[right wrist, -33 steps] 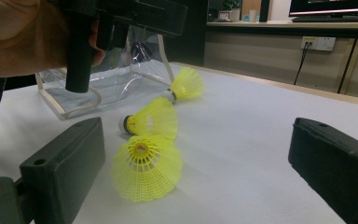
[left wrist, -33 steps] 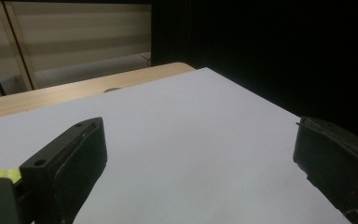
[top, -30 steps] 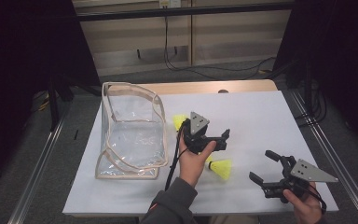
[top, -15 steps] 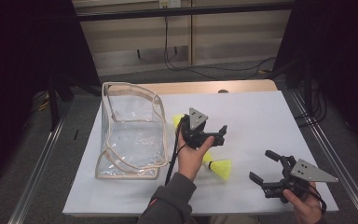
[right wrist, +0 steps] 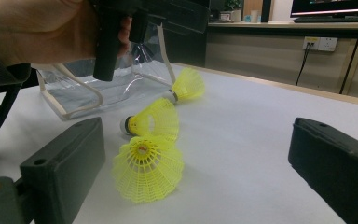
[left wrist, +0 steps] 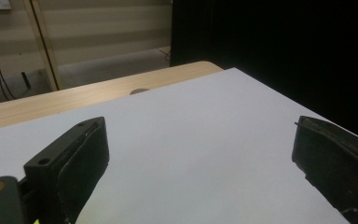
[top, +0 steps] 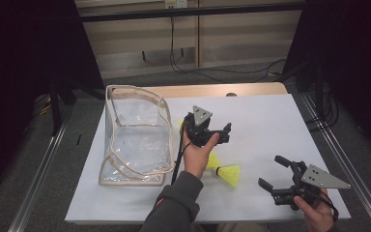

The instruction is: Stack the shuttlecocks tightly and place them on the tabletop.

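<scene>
The nearest shuttlecock point(right wrist: 148, 173) lies on the table just ahead of the right gripper point(right wrist: 196, 172), left of centre between its released jaws, skirt facing them. The left gripper point(top: 211, 135), jaws also released, hovers past it, aimed away.

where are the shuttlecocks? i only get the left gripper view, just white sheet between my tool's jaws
observer: behind your left tool. Three yellow ones lie on the sheet: the nearest shuttlecock, the middle shuttlecock and the far shuttlecock.
operator: what's the right tool doing
observer: the right tool points at the nearest shuttlecock, jaws wide apart, holding nothing.
operator: any container around
observer: a clear bag stands on the sheet to the left of your left tool; the far shuttlecock lies beside it.
</scene>
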